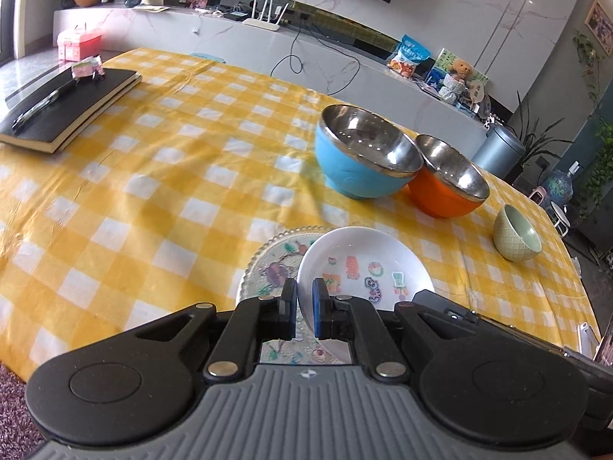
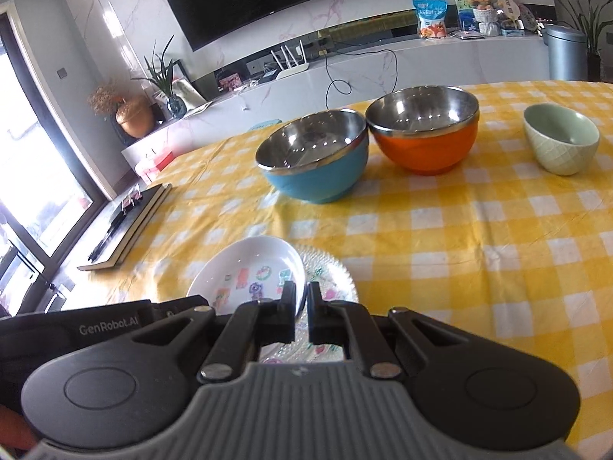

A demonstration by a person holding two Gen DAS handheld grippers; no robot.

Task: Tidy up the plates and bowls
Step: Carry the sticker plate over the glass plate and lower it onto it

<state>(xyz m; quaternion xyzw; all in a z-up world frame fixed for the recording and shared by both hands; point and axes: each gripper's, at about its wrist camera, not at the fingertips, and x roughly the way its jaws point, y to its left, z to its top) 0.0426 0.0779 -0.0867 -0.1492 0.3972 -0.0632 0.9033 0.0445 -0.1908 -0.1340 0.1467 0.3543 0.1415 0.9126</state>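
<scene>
The left gripper (image 1: 304,308) and right gripper (image 2: 302,312) each have their jaws closed on opposite rim edges of the white dish (image 1: 364,264), sharing its weight above the glass plate (image 1: 268,264) on the table (image 1: 153,176). The grippers hide the dish's near edge; contact with the plate cannot be judged.

Wide open yellow checked tablecloth (image 1: 153,176) through the middle of the table. Far edge is crowded: blue bowl (image 1: 360,161) touching orange bowl (image 1: 444,188), green bowl (image 1: 517,237) just beside, a narrow gap between. Black notebook (image 1: 65,107) blocks the far left corner.
</scene>
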